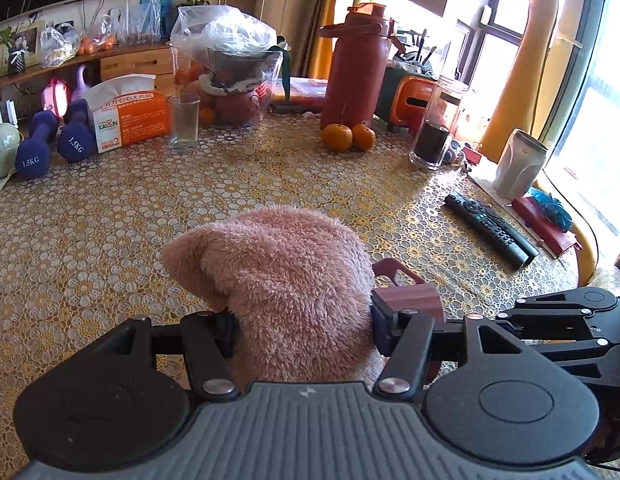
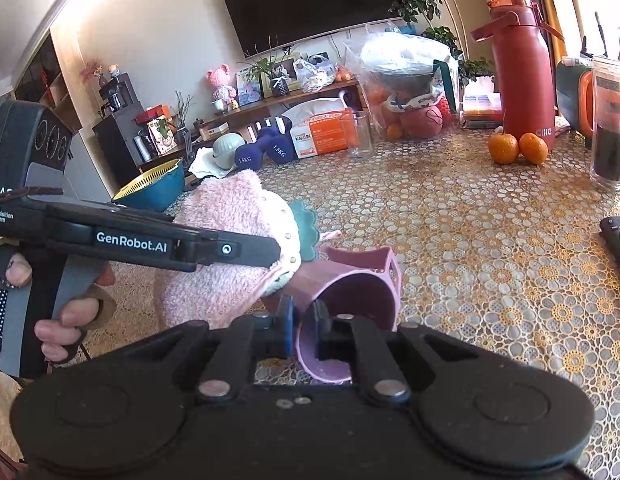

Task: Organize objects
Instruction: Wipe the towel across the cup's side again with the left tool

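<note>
My left gripper (image 1: 303,326) is shut on a fluffy pink plush toy (image 1: 277,280), held low over the patterned table (image 1: 109,240). The plush also shows in the right wrist view (image 2: 229,248), with a cream face and a teal frill, and the left gripper's body (image 2: 149,244) crosses in front of it. My right gripper (image 2: 303,330) is shut on the rim of a pink plastic cup (image 2: 350,288) that is tipped toward the camera, right beside the plush. Part of the cup (image 1: 406,292) shows behind the plush in the left wrist view.
On the table stand a red thermos (image 1: 356,68), two oranges (image 1: 348,136), an empty glass (image 1: 183,120), a tissue pack (image 1: 129,120), blue dumbbells (image 1: 53,144), a jar (image 1: 436,128), a remote (image 1: 490,230), a steel tumbler (image 1: 518,164) and a bagged fruit bowl (image 1: 229,64). A teal bowl (image 2: 153,184) sits left.
</note>
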Demonstrator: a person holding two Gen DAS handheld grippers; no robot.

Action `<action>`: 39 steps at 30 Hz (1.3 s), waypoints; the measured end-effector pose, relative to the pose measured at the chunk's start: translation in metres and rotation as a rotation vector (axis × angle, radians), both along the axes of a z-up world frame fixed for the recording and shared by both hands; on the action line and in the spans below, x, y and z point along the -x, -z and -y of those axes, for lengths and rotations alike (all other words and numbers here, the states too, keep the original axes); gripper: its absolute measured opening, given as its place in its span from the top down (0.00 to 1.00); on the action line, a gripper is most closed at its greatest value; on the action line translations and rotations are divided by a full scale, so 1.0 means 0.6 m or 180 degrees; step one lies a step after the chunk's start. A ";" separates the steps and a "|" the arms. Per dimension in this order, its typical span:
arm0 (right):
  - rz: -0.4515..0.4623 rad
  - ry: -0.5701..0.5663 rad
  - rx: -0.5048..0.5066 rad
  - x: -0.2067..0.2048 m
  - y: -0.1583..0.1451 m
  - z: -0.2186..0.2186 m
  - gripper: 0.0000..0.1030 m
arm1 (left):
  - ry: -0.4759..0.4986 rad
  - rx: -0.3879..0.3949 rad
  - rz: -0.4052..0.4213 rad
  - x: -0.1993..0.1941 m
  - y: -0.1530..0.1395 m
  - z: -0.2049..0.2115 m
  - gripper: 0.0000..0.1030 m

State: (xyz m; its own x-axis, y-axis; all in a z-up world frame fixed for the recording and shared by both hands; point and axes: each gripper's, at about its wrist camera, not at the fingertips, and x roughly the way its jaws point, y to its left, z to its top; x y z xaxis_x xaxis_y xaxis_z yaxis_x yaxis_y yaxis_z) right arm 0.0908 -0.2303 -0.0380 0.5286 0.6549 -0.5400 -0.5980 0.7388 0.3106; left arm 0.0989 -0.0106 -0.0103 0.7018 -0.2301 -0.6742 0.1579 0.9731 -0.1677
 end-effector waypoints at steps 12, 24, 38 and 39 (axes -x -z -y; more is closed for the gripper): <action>-0.0089 0.0042 -0.0058 -0.002 0.000 0.002 0.92 | -0.0301 -0.0387 -0.0118 -0.012 0.025 -0.037 0.41; -0.0236 0.0124 -0.0205 -0.012 -0.011 0.004 0.92 | 0.0005 -0.0254 0.0151 0.039 -0.035 0.004 0.41; -0.0234 0.0124 -0.0199 -0.009 -0.022 -0.003 0.92 | 0.0225 -0.0057 0.0094 0.038 -0.030 0.040 0.41; -0.0234 0.0125 -0.0197 -0.010 -0.022 -0.003 0.92 | 0.0205 -0.0072 0.0088 0.035 -0.027 0.037 0.41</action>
